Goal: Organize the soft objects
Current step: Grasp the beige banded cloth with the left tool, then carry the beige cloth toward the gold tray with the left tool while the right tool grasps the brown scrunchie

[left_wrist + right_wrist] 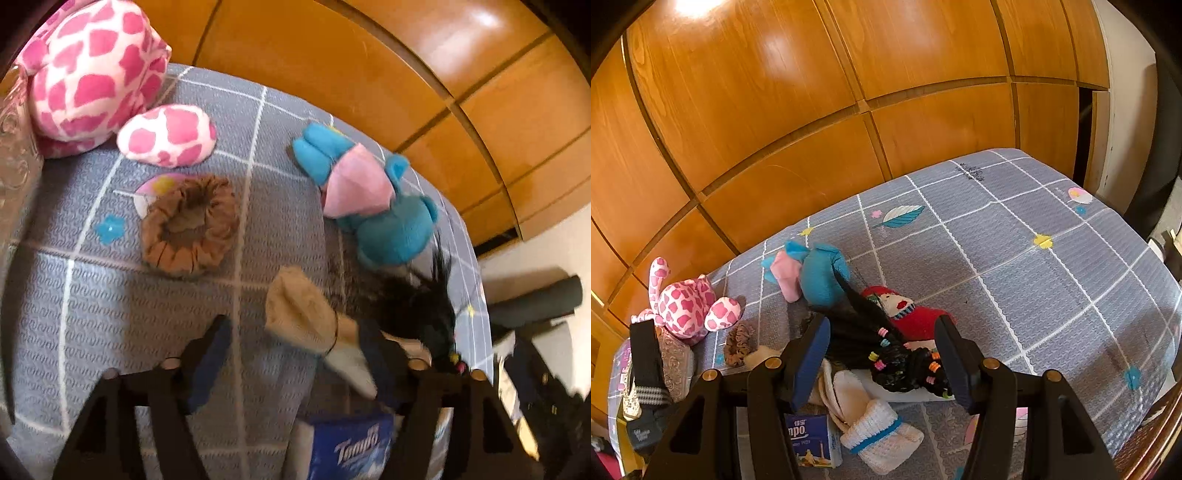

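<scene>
Both the left gripper point(295, 354) and right gripper point(882, 354) have jaws apart; the light, floppy doll point(905, 347) between the right jaws looks best grabbed by its soft red body.

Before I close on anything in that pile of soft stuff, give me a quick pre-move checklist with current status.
1. Right gripper open: ok, fingers wide apart.
2. Target between the right fingers: ok, the black beaded hair bundle lies there.
3. Clean single grasp: not ok, hair overlaps the red doll and cream socks.
4. Left gripper open: ok.
5. Left gripper free of load: cannot tell, the beige sock touches its right finger, blurred.
6. Drop space: ok, bare bedspread to the right.
</scene>
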A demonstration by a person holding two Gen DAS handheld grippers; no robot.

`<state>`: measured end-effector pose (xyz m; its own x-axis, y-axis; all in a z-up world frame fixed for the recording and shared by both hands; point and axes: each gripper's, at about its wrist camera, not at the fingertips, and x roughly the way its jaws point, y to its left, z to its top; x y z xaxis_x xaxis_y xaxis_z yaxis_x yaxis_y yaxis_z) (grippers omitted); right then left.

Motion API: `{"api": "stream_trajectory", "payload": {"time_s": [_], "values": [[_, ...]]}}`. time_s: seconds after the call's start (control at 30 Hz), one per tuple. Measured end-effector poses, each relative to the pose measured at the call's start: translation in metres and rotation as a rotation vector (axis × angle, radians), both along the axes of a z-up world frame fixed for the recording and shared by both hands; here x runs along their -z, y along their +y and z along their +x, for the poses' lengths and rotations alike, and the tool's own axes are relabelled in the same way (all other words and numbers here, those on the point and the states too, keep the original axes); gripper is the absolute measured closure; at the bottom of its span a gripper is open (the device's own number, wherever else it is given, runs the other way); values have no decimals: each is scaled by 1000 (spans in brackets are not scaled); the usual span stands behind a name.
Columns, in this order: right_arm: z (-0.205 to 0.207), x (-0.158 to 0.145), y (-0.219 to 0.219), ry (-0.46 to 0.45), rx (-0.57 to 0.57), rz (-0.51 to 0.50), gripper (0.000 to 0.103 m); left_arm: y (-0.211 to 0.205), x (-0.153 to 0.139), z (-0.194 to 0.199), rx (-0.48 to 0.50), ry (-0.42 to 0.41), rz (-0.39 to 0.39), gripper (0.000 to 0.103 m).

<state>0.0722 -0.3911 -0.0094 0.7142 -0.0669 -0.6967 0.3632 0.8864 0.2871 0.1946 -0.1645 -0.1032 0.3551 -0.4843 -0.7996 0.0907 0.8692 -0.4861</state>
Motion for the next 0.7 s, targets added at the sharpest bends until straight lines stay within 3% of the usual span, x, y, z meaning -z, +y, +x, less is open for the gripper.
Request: {"api": "stream_trajectory", "payload": {"time_s": [0.1,0.23,0.27,0.7], "values": [[1,1,1,3,-4,-1,44,-15,-1,11,18,-23,35,28],[0,1,0,0,0,2,44,-33,-1,16,57,-39,80,44],[0,1,0,1,-1,3,44,-36,-1,16,68,-50,93,65],[0,0,0,-7,4,-2,44,-26,-38,-13,263,-247,255,73]]}}
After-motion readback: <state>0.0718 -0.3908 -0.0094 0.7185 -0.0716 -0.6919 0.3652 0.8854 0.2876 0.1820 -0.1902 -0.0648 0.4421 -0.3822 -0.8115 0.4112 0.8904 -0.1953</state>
